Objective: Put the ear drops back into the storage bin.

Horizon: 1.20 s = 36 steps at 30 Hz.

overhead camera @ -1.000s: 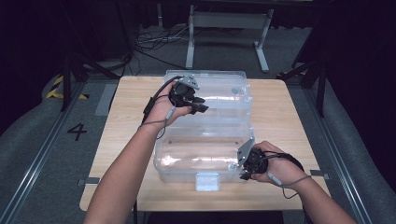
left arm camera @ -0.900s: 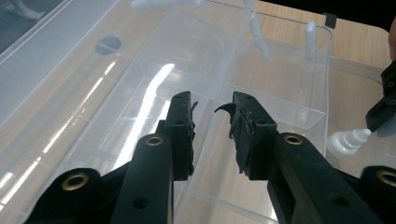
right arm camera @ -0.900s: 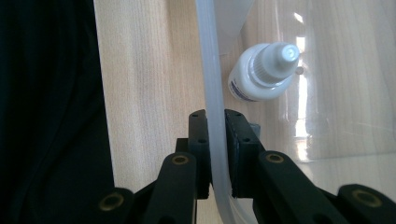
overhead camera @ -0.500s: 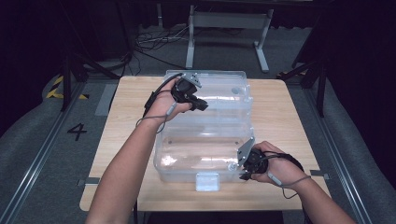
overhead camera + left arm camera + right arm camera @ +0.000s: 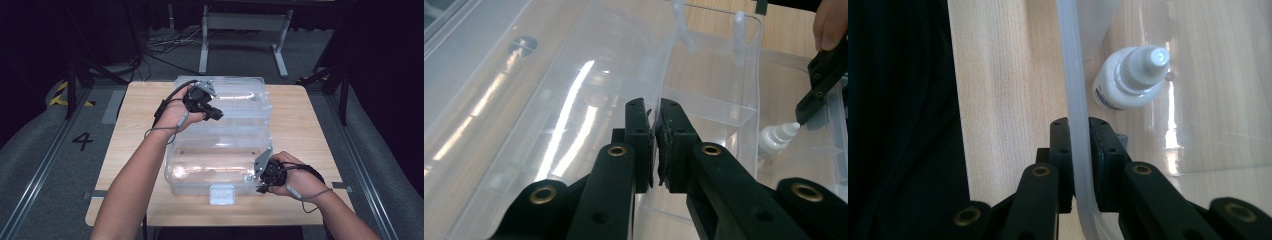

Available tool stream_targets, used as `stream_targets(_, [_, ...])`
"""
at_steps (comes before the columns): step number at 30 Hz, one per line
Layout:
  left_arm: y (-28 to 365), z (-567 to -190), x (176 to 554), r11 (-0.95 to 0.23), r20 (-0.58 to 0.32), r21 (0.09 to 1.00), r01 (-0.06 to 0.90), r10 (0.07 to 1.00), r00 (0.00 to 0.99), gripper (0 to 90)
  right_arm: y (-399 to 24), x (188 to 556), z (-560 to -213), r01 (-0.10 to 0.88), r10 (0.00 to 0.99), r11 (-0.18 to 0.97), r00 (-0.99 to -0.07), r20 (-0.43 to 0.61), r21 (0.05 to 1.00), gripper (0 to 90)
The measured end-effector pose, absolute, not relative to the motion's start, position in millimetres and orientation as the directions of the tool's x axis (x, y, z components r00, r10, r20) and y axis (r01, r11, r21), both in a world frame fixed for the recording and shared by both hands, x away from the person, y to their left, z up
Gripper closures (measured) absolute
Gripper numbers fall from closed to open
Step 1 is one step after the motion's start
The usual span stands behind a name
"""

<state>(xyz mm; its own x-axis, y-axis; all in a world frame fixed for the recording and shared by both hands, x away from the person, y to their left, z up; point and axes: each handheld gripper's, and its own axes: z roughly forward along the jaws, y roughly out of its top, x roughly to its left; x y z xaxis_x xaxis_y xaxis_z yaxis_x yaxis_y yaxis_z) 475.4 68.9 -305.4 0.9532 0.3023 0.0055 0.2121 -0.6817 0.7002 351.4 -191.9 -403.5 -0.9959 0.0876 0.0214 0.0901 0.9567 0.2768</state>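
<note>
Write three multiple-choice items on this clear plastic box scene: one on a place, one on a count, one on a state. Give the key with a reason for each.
1. Where does the small white bottle lie?
A. inside the clear plastic box
B. on the floor
C. on top of the closed lid

2. How many grippers grip the box?
A. none
B. one
C. two

3. How does the right gripper stand?
A. wide open above the table
B. shut on the box's rim
C. shut on the bottle

Key: 1 A, the bottle shows behind the clear wall, on the box's floor. 2 C, the left gripper pinches a clear wall and the right one pinches the rim. 3 B, its pads press on the white rim between them.
</note>
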Motion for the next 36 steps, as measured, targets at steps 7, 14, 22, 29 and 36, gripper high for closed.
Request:
stream_targets(7, [70,-303,468,-0.684,0.009,0.701,0.199,0.288,0.958,84.9,-191,351,-404,0.094,0.09,0.958,-0.996,0.024,0.27,82.3])
stream_targets(14, [69,-300,460,-0.69,0.014,0.7,0.184,0.271,0.963,85.3,-192,352,-404,0.087,0.085,0.959,-0.996,0.02,0.271,82.3])
stream_targets(22, [70,-298,453,-0.694,0.017,0.699,0.175,0.26,0.965,85.7,-191,352,-405,0.09,0.086,0.958,-0.996,0.026,0.272,82.3])
stream_targets(29, [69,-297,446,-0.703,0.026,0.693,0.16,0.246,0.969,86.1,-190,351,-406,0.098,0.095,0.961,-0.995,0.026,0.26,82.7])
stream_targets(36, [68,-294,438,-0.724,0.048,0.675,0.141,0.235,0.971,86.4,-190,351,-406,0.097,0.094,0.961,-0.995,0.025,0.261,82.7])
